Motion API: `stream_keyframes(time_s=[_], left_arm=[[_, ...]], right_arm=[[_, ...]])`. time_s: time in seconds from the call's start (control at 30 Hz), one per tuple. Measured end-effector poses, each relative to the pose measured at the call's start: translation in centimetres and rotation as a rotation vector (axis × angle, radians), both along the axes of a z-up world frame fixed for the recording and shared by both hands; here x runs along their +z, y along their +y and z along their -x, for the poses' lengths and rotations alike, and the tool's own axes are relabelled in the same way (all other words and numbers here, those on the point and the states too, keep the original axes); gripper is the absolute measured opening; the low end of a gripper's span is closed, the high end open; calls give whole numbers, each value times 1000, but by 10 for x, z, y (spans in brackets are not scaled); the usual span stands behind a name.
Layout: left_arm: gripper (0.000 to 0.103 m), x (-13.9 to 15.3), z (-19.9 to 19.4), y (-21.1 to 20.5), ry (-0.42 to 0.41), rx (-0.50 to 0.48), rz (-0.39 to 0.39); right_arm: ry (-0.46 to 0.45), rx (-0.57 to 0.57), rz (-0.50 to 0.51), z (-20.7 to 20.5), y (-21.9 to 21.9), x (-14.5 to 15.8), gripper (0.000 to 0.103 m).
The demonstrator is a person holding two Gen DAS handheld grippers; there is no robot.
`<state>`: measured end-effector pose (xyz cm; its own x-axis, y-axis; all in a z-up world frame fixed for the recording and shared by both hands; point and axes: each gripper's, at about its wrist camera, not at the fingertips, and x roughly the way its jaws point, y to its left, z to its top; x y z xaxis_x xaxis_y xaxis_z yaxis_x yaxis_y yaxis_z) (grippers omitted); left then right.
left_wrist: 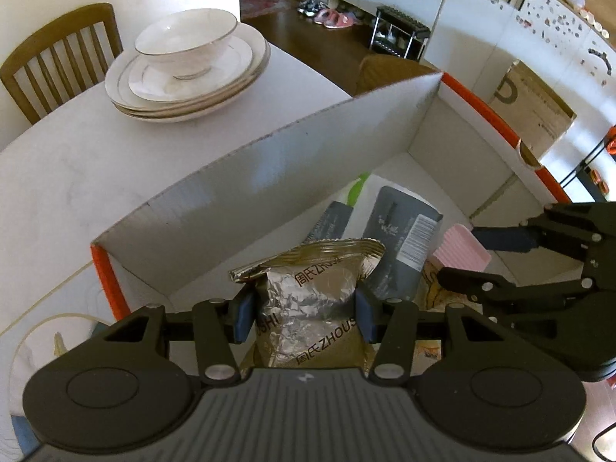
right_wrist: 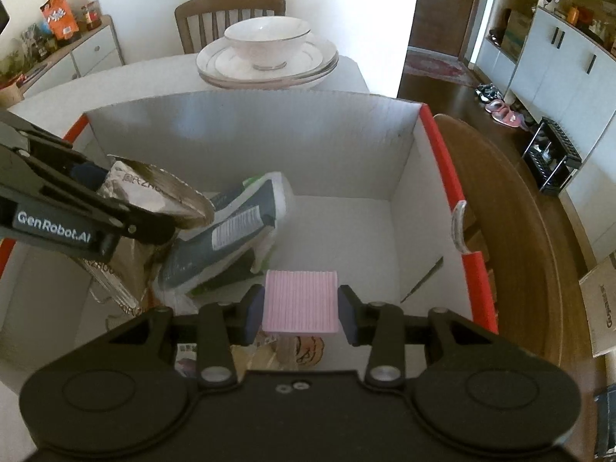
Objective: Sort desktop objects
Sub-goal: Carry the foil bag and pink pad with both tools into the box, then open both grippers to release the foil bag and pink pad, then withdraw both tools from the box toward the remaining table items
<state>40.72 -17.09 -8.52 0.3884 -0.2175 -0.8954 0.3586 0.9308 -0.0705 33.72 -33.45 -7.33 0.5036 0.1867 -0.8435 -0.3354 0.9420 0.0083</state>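
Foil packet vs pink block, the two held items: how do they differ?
Foil packet, in the left claw: crinkled silver and gold, printed lettering, soft and dented where the pads press it. Pink block, in the right claw: plain, ridged with fine lines, square and holding its shape. The packet reaches well past its pads; the block ends closer to them. Shared: each is clamped over the open white box.

A crinkled silver-and-gold foil packet (left_wrist: 308, 300) sits between the dark blue pads (left_wrist: 245, 317) of the left hand-held gripper (left_wrist: 304, 317). The right hand-held gripper (right_wrist: 301, 310) pinches a ribbed pink block (right_wrist: 301, 302), above a white box with orange-red rim (right_wrist: 442, 161).
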Motion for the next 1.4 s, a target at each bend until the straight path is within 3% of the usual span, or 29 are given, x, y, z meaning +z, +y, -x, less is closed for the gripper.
stream_keyframes(time_s=[0.3,0.47,0.7,1.1,1.23,1.4], left_arm=[[65,4,12,-5,-36,-25,2],[71,12,17,-1,-57,-14,49],[71,29,32,9,-92,-25,125],[71,61,69,20,-173,-56,183],[71,70,83,28,-200,-70,201],[71,80,100,36,-231,-80,228]], right_arm=[[23,22,-13,3,-3,2,47],[26,26,-32,9,-9,10,56],[-16,22,-75,23,-18,28,61],[-98,29,-127,55,-21,61,64],[-126,23,-135,66,-19,70,72],[-141,6,-164,79,-15,82,72]])
